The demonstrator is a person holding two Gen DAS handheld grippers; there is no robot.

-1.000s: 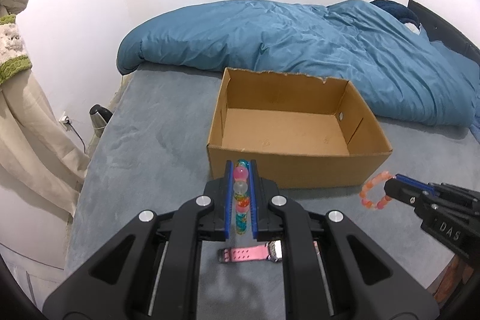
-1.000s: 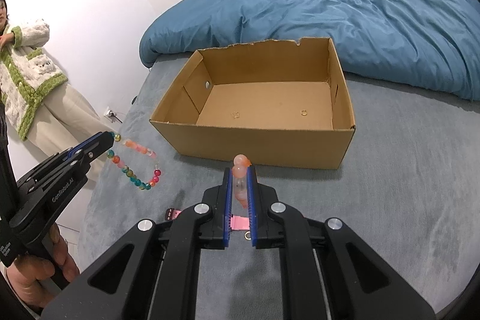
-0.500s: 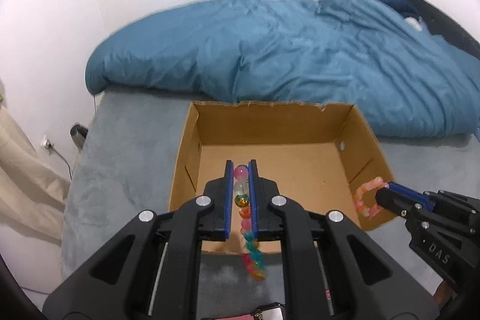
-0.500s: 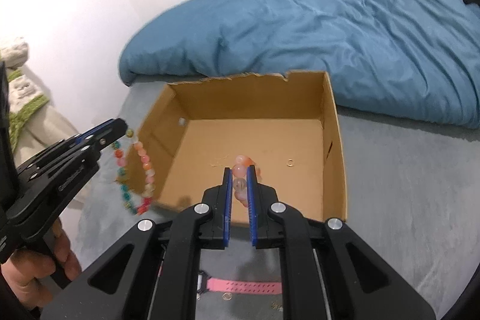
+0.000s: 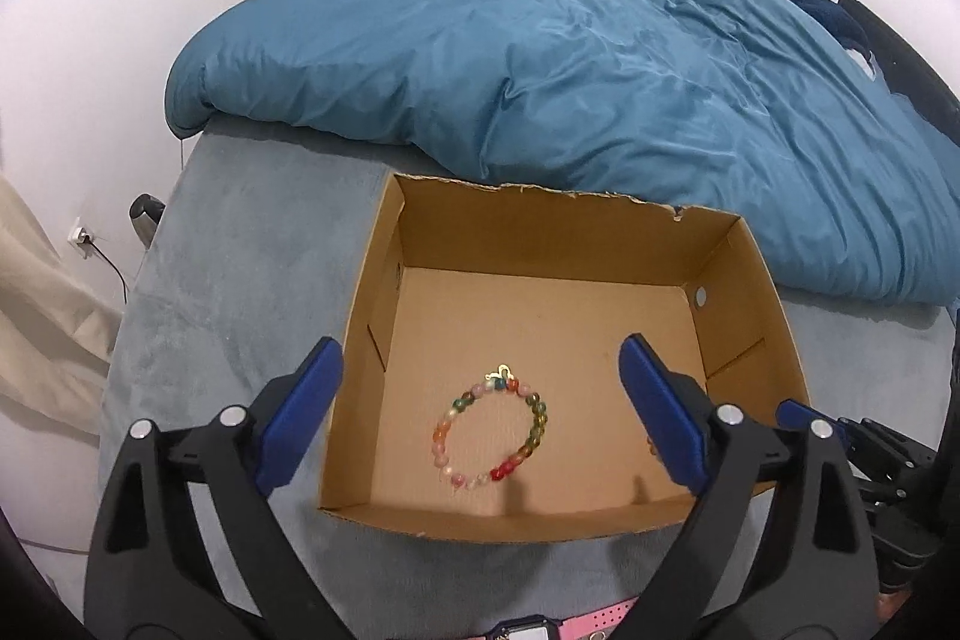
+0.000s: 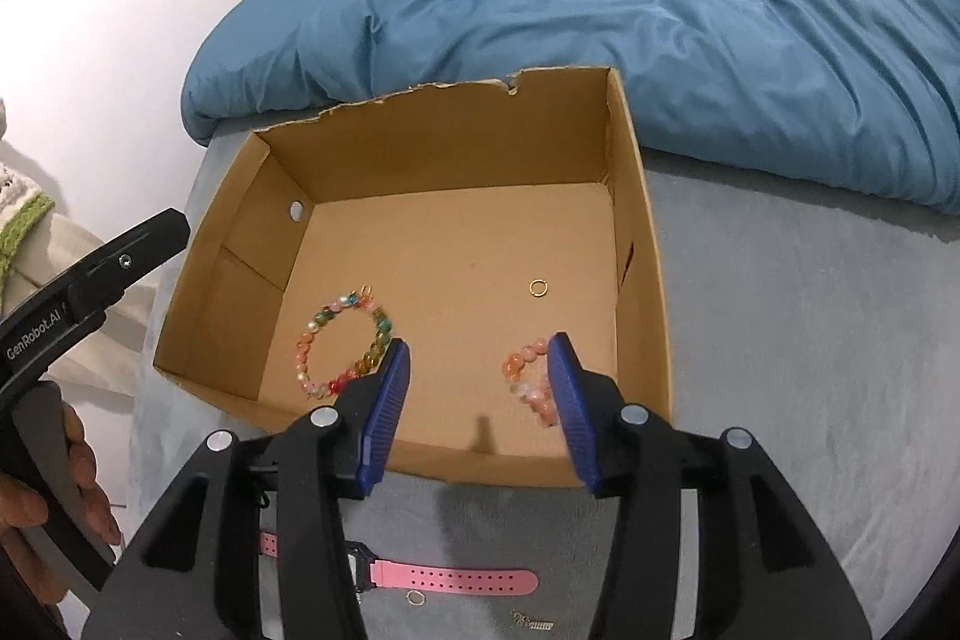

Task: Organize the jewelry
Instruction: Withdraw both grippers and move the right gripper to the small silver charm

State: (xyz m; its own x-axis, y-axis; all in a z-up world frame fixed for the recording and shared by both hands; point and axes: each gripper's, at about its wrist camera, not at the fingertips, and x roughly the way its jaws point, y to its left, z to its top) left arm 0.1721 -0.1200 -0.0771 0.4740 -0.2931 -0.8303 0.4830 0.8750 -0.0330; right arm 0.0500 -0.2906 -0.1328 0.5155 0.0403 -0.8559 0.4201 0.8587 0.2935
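An open cardboard box (image 5: pixel 744 292) (image 6: pixel 636 220) sits on the grey bed. A multicoloured bead bracelet (image 5: pixel 489 433) (image 6: pixel 342 343) lies flat on the box floor. My left gripper (image 5: pixel 480 400) is open and empty above it. A pink-orange bead bracelet (image 6: pixel 528 379) is in the box beside the right finger of my right gripper (image 6: pixel 480 370), which is open; I cannot tell if the bracelet rests on the floor. A small gold ring (image 6: pixel 538 287) lies on the box floor.
A pink-strapped watch (image 6: pixel 444 577) (image 5: pixel 594 616), a small ring (image 6: pixel 415 597) and a small clasp (image 6: pixel 531 622) lie on the grey cover in front of the box. A blue duvet (image 5: pixel 570 70) is heaped behind it. A wall socket (image 5: pixel 81 236) is at left.
Both grippers moved forward over the box and opened. The multicoloured bracelet dropped from the left gripper onto the box floor; the pink-orange bracelet left the right gripper's hold.
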